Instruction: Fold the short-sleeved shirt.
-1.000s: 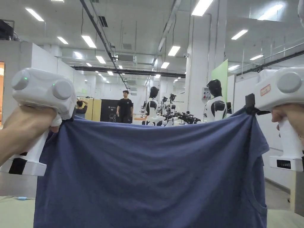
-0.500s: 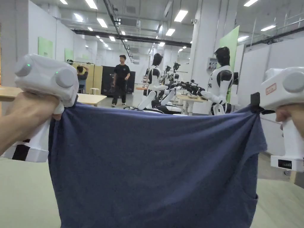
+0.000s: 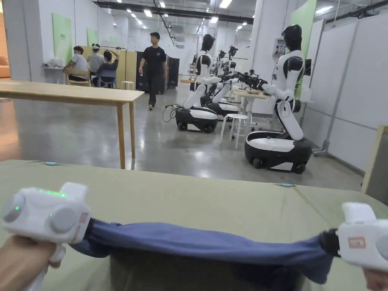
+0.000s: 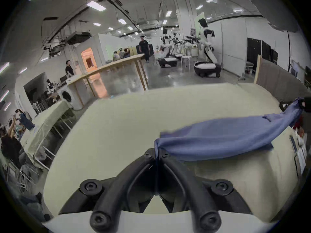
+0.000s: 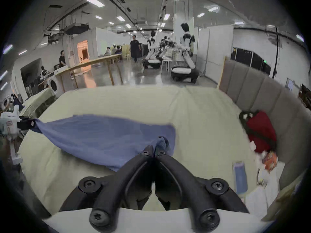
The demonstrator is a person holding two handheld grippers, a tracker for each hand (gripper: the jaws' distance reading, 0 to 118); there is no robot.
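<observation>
My left gripper [image 4: 156,154] pinching one end of the blue shirt [image 3: 197,242], my right gripper [image 5: 154,150] pinching the other end, shirt stretching between them just above the green table [image 3: 189,197].

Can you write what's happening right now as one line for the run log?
stage: laying out | shirt: blue, stretched low over table | left hand-held gripper: shut on shirt | right hand-held gripper: shut on shirt | folds: none yet

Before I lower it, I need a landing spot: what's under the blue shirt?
Under the blue shirt, the pale green table cover with the shirt's shadow; what lies directly beneath the cloth is hidden.
</observation>
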